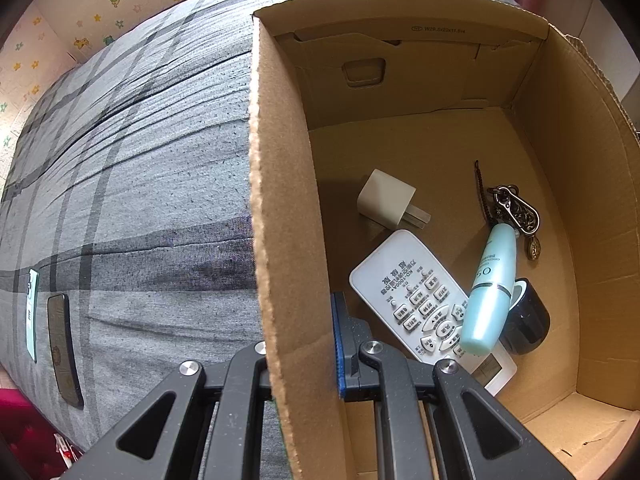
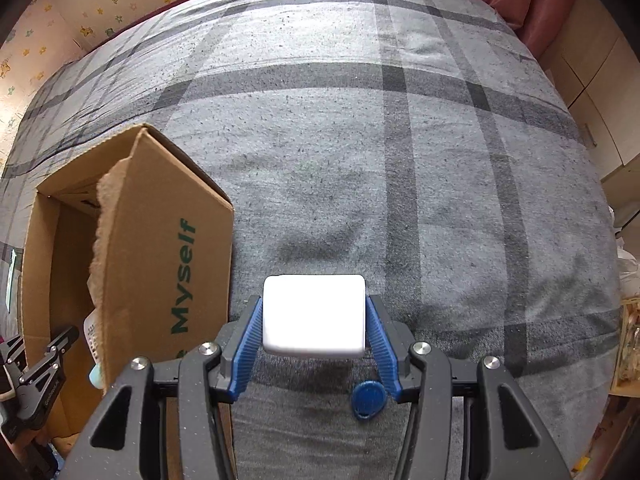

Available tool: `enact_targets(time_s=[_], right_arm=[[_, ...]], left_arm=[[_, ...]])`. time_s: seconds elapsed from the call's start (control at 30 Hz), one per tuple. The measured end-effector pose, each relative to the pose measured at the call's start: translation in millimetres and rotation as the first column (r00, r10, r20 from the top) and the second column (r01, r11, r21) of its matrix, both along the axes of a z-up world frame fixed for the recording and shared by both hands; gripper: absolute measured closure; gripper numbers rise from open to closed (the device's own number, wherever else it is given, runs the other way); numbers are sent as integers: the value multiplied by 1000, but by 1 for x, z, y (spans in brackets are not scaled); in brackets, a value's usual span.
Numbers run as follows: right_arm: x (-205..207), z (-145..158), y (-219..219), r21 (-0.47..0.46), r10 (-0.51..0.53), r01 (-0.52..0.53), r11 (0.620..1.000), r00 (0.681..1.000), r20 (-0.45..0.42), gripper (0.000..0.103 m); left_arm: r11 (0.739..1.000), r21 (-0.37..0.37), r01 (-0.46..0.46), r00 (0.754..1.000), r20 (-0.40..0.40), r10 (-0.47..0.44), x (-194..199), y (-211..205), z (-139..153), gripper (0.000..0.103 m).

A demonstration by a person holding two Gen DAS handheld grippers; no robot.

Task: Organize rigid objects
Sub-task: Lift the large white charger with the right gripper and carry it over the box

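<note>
With a remote (image 1: pixel 424 300), plug (image 1: pixel 386 199), tube (image 1: pixel 490 292) and keyring (image 1: pixel 516 210) already lying boxed, the left gripper (image 1: pixel 300 344) is pinching the box (image 1: pixel 280 208) wall, while the right gripper (image 2: pixel 314 344) is clamping a white block (image 2: pixel 314 314), the box sitting to its left and a blue tag (image 2: pixel 368 394) waiting just beneath it.

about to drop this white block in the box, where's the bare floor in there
Bare patch: the far half of the box floor, between the back wall and the white plug. The near right is crowded: remote, blue tube, dark jar, keychain.
</note>
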State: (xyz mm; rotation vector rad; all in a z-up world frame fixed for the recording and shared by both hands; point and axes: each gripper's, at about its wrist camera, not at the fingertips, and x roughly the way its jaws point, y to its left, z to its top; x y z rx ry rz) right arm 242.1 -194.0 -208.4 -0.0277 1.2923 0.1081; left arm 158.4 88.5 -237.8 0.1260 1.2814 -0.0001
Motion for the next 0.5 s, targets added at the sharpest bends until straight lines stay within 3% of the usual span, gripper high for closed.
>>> enact_targets(time_s=[0.5], right_arm=[[-21, 54, 11, -26, 8, -7, 1000, 999, 47, 48]], left_arm=[[1000, -1, 2, 1000, -1, -2, 0, 2, 0, 90]])
